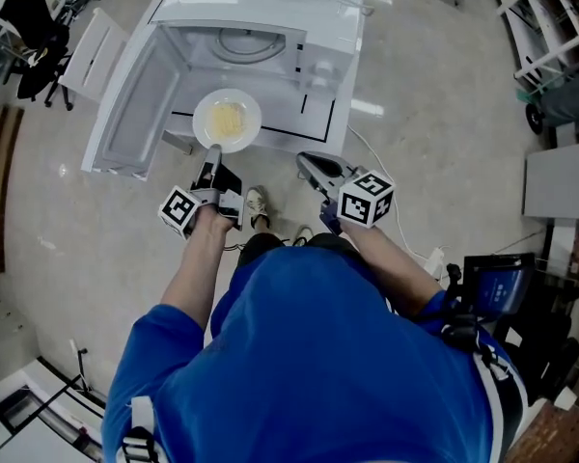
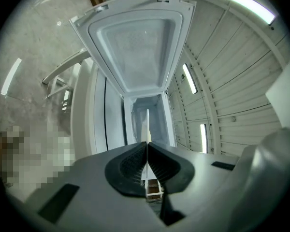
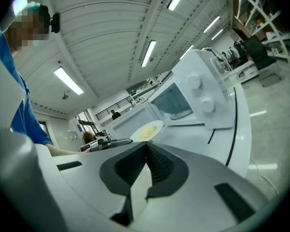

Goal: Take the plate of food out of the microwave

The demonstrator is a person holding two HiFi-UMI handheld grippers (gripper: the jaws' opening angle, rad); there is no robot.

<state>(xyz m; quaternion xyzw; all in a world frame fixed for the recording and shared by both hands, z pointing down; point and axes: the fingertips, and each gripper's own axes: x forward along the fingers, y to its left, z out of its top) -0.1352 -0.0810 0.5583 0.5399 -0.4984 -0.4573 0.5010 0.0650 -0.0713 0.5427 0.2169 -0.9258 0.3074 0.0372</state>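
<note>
A white plate [image 1: 227, 121] of yellow food hangs level in front of the open microwave [image 1: 270, 3], outside its cavity. My left gripper [image 1: 212, 150] is shut on the plate's near rim. In the left gripper view the plate [image 2: 147, 124] shows edge-on as a thin white line pinched between the black pads of the left gripper [image 2: 147, 146]. My right gripper [image 1: 307, 160] hovers to the right of the plate, apart from it. Its jaws are shut with nothing in them. The right gripper view shows the right gripper [image 3: 146, 146] below the plate [image 3: 147, 130] and the microwave [image 3: 183, 98].
The microwave door [image 1: 125, 104] swings open to the left. The glass turntable [image 1: 246, 41] lies bare inside. The microwave stands on a white table [image 1: 314, 114] with black lines. A white cable [image 1: 391, 186] runs along the floor on the right, and dark equipment [image 1: 502, 287] stands there.
</note>
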